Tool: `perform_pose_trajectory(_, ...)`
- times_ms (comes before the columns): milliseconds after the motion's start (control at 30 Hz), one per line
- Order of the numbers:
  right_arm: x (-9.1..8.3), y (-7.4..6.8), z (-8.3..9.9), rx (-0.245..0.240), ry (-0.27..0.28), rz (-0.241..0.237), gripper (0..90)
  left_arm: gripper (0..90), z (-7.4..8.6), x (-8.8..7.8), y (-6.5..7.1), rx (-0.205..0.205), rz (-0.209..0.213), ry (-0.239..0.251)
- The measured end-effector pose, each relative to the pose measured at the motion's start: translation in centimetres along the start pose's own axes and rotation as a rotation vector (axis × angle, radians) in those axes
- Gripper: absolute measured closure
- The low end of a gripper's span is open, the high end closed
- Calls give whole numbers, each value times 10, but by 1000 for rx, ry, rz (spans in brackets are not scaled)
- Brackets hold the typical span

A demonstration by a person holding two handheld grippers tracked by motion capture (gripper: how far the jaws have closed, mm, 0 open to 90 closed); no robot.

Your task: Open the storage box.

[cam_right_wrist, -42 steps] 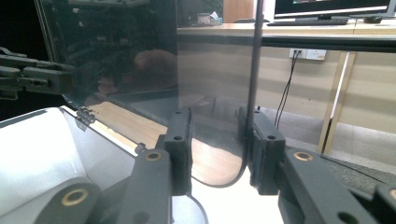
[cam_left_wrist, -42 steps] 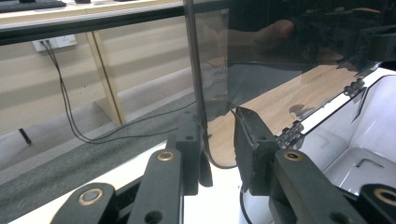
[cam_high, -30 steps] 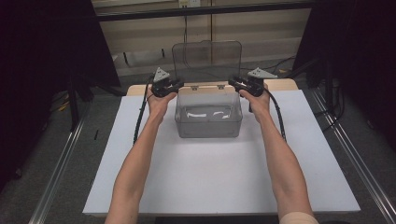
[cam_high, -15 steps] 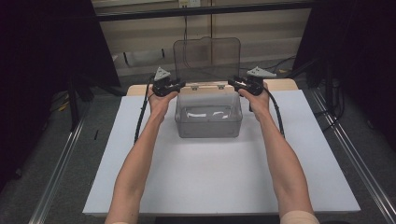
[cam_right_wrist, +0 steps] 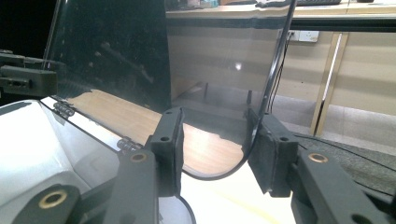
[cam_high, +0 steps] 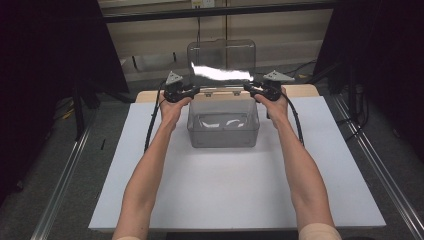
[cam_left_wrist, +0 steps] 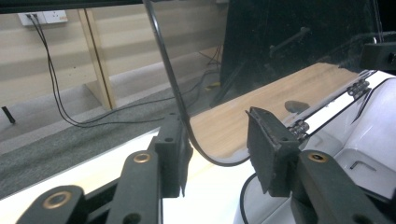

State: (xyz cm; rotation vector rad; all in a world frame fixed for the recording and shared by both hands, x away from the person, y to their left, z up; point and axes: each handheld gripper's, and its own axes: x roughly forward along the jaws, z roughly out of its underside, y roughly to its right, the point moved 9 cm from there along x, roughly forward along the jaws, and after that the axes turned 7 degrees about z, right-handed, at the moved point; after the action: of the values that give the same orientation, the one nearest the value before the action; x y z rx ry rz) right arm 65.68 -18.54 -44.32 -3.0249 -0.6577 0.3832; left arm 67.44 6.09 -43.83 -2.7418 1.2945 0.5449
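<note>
A clear plastic box (cam_high: 223, 139) stands on the white board, its hinged lid (cam_high: 221, 55) raised upright behind it. My left gripper (cam_high: 196, 91) is at the lid's lower left corner and my right gripper (cam_high: 248, 89) at its lower right corner. In the left gripper view the lid's rounded corner (cam_left_wrist: 205, 154) runs between the jaws of the left gripper (cam_left_wrist: 217, 126), whose pads stand apart from it. The right gripper (cam_right_wrist: 215, 119) has the other corner (cam_right_wrist: 219, 175) between its jaws in the same way. Both pairs of jaws have just been opening. Pale shapes lie inside the box, too faint to make out.
The white board (cam_high: 225, 195) covers a wooden table (cam_high: 302, 90). Metal rails (cam_high: 65, 180) run along both sides on the grey floor. Cables (cam_left_wrist: 56, 84) hang by a back wall. The lid's hinges (cam_left_wrist: 299, 127) sit at the box's rear rim.
A bright glare has appeared across the lid's lower part, so the lid has shifted its lean slightly. Both hands stay where they were.
</note>
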Motion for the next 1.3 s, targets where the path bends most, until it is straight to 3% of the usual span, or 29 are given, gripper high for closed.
perform_pose_trajectory(667,1,1,1,43,-45,-11,561,550,0,3,-2,-24,-10,-17)
perform_pose_trajectory(900,2,2,3,75,-80,-17,539,530,2,5,-4,-78,-12,-3)
perform_pose_trajectory(1000,3,4,6,122,-104,-23,526,520,5,6,-7,-111,-8,3)
perform_pose_trajectory(1300,3,4,7,162,-115,-33,528,515,6,8,-8,-145,2,22)
